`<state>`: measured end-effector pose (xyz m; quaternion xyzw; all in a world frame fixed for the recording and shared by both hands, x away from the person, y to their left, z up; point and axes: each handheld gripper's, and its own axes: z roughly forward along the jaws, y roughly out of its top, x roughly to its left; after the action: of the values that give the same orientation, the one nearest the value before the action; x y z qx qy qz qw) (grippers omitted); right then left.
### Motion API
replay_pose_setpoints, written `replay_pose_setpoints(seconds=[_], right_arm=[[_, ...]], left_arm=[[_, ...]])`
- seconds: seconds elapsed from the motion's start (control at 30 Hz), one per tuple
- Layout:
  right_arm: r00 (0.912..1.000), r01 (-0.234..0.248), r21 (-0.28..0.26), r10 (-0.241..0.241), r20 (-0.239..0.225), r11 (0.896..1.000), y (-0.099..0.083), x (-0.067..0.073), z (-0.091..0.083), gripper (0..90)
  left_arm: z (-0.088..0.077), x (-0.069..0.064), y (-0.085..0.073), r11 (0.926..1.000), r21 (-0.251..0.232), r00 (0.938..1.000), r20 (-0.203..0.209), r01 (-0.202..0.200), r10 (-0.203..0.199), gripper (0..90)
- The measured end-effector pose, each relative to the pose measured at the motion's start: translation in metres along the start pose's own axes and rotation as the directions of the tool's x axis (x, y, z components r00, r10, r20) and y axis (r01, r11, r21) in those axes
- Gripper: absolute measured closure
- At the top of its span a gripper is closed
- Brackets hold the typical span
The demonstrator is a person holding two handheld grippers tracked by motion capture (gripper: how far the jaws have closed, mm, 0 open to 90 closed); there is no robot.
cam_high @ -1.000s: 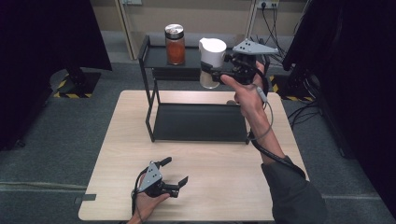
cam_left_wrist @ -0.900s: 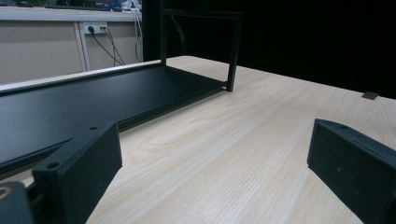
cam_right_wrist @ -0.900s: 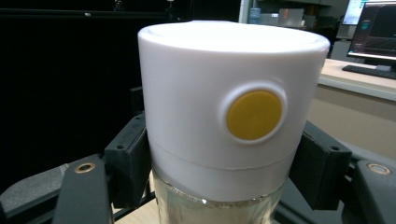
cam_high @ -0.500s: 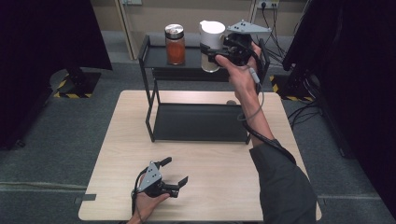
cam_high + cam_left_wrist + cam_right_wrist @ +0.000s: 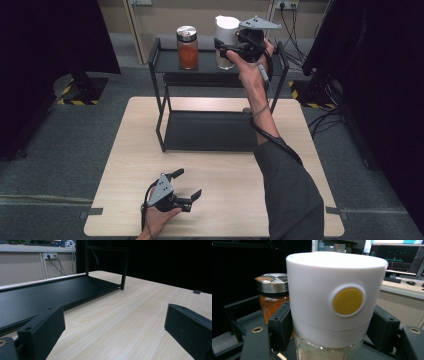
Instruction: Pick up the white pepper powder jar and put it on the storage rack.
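A glass jar with a tall white lid (image 5: 225, 42) (image 5: 337, 302) and a yellow dot on that lid is over the top shelf of a black two-tier rack (image 5: 167, 60). My right gripper (image 5: 231, 50) is shut on it, one jaw on each side just below the lid. Whether the jar's base touches the shelf I cannot tell. An orange spice jar with a metal lid (image 5: 188, 47) (image 5: 272, 297) stands on the same shelf to its left. My left gripper (image 5: 189, 185) (image 5: 113, 327) rests open low over the table's near edge, nothing between its jaws.
The rack's lower tray (image 5: 210, 131) (image 5: 37, 296) lies bare on the light wooden table (image 5: 300, 165). Black screens stand to both sides, and cables and a wall socket lie behind the rack. A monitor and desk appear far off in the right gripper view.
My right gripper has carried the white-lidded jar up and away from me, from in front of the rack to over its top shelf beside the orange jar. The left gripper has stayed still.
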<state>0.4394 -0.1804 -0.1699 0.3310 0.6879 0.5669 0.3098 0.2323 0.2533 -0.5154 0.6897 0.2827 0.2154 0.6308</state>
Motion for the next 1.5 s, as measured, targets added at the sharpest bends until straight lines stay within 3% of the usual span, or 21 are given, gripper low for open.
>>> replay_pose_setpoints(seconds=[0.5,1.07,1.3,1.5], right_arm=[[0.9988,-0.008,0.012,0.008,0.048,1.0,-0.004,0.001,0.02,30.8],[0.9987,-0.023,-0.019,0.024,0.044,1.0,-0.018,-0.001,0.023,30.3],[0.9965,-0.049,-0.026,0.051,0.067,0.998,-0.021,0.001,0.022,8.7],[0.9961,-0.054,-0.021,0.055,0.069,0.998,-0.022,0.002,0.015,2.1]], left_arm=[[0.0,-0.001,0.0,1.0,-0.005,1.0,0.0,-0.006,0.006,2.4],[0.0,-0.001,0.0,1.0,-0.003,1.0,-0.002,-0.008,0.008,2.4],[0.0,-0.001,0.0,1.0,-0.004,1.0,-0.003,-0.009,0.009,2.4],[0.0,-0.001,0.0,1.0,-0.004,1.0,-0.002,-0.009,0.009,2.4]])
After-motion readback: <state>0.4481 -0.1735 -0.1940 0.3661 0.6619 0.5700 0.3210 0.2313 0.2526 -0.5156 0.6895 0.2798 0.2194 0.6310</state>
